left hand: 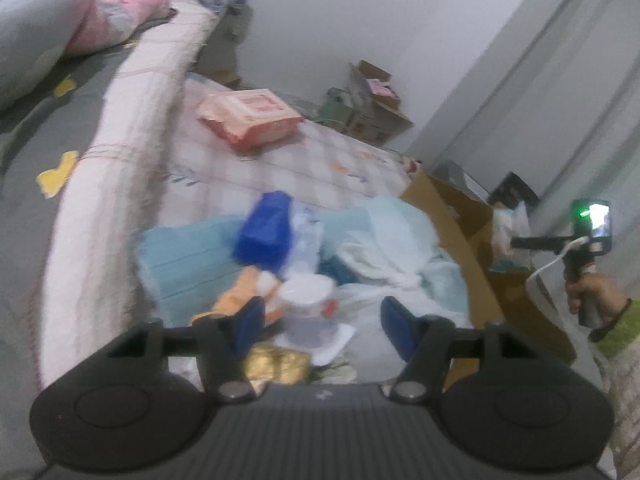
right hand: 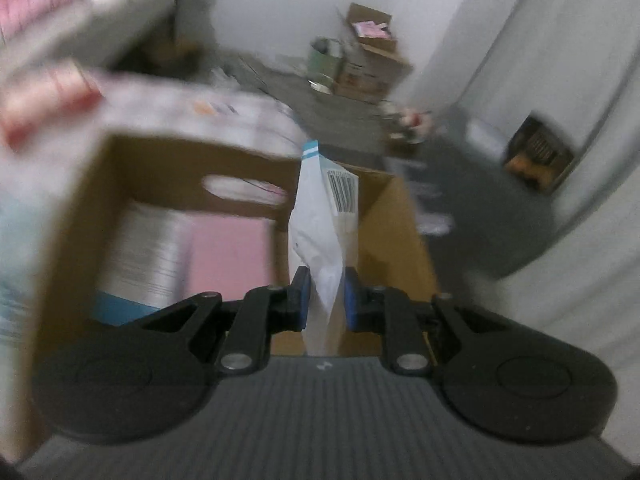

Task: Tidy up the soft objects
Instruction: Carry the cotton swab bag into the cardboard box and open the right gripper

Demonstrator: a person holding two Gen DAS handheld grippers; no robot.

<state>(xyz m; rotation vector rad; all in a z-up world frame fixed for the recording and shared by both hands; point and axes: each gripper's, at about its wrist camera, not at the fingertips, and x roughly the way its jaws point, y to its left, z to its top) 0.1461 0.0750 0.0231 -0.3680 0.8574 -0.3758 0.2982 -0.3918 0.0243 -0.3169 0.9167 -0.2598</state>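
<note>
1. The bed (left hand: 120,152) rises to the left of the left gripper (left hand: 322,322); its far end is cut off by the frame, and one pink-and-grey pillow or quilt (left hand: 100,12) lies blurred at its top.
2. One cardboard box (right hand: 392,232) sits just ahead of and below the right gripper (right hand: 326,296). Motion blur smears its left wall, and inside it one pink flat item (right hand: 232,252) and one silvery-white item (right hand: 144,256) cannot be identified.
3. A heap of soft things (left hand: 304,248) lies ahead of the left gripper on a checked mat (left hand: 280,160): one light blue cloth (left hand: 188,256), one white cloth (left hand: 384,240), one blue package (left hand: 266,230), one orange item (left hand: 240,292), one white tub (left hand: 306,300) and one gold packet (left hand: 276,364). The gold packet is partly hidden behind the gripper body.
4. One pink wipes pack (left hand: 250,118) lies on the mat, well beyond the heap.
5. The right gripper is clenched on one white pouch with a barcode (right hand: 324,216), which stands upright between its two blue pads (right hand: 306,296), over the box's right part. The pouch's lower end is hidden behind the gripper body.
6. The left gripper is released, jaws wide apart, holding nothing, just short of the heap.
7. Far to the left gripper's right, the person's right hand (left hand: 596,292) grips a handle; only part of it shows.
</note>
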